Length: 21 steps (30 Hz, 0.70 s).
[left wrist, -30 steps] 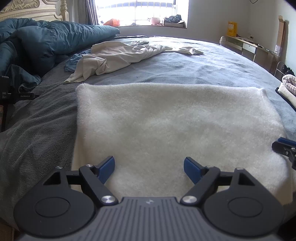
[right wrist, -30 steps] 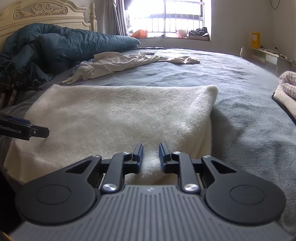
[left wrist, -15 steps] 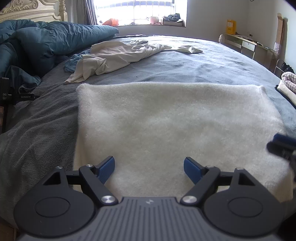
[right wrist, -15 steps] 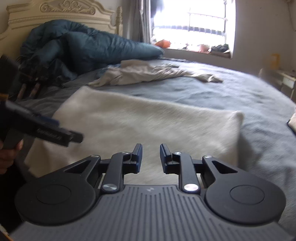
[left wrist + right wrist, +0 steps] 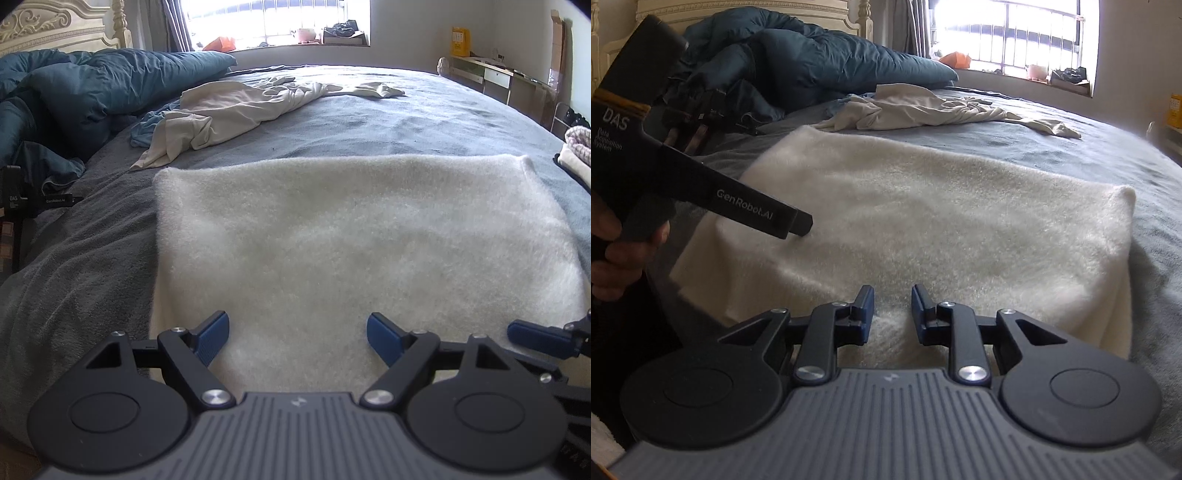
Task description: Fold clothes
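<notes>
A cream fleece garment (image 5: 351, 236) lies folded flat as a rectangle on the grey bed; it also shows in the right wrist view (image 5: 942, 221). My left gripper (image 5: 297, 334) is wide open and empty over the garment's near edge. My right gripper (image 5: 892, 314) hangs over the same near edge with a narrow gap between its fingers and nothing held. One right fingertip (image 5: 535, 336) shows at the left view's right edge. The left gripper's body (image 5: 701, 184) shows at the left of the right wrist view.
A crumpled beige garment (image 5: 236, 110) and a blue cloth lie farther back on the grey bedspread (image 5: 424, 122). A dark teal duvet (image 5: 92, 88) is heaped by the headboard. Folded clothes (image 5: 576, 151) sit at the right edge. A desk (image 5: 495, 77) stands by the wall.
My right gripper has swung left and closer to the left gripper, and its fingers have opened slightly. The left gripper has hardly moved.
</notes>
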### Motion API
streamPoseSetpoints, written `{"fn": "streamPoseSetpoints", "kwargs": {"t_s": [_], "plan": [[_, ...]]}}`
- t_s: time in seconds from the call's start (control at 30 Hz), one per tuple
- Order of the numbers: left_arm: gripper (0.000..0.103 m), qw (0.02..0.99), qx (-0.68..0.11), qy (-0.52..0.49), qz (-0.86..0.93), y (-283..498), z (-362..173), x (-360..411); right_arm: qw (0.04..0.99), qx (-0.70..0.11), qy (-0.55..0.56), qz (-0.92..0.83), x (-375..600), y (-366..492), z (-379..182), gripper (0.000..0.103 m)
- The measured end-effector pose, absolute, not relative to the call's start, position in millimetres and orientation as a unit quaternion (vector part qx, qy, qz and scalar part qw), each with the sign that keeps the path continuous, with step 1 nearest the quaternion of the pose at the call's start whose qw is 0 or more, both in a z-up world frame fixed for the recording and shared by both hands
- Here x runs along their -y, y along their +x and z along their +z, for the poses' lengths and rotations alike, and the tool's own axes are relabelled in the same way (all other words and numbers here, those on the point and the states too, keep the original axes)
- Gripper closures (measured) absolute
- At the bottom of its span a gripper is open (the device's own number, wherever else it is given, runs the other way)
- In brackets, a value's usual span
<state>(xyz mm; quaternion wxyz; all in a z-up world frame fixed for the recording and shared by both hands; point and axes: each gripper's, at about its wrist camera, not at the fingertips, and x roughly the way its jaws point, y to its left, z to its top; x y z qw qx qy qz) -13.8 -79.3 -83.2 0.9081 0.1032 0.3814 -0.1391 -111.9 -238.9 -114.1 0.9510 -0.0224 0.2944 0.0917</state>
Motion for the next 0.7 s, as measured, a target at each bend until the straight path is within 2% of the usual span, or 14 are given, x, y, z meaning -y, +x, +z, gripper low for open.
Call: {"fn": "streamPoseSetpoints", "kwargs": {"t_s": [0.27, 0.5, 0.7], "plan": [[0.019, 0.91, -0.375, 0.101, -0.144, -16, -85, 77, 0.951, -0.295, -0.022, 0.092, 237, -120, -119, 0.081], [0.018, 0.917, -0.348, 0.038, -0.19, -37, -79, 54, 0.953, -0.288, -0.027, 0.096, 238, -137, -118, 0.081], [0.017, 0.907, -0.331, -0.016, -0.261, -43, -71, 56, 0.97, -0.233, -0.002, 0.074, 257, -151, -95, 0.081]]}}
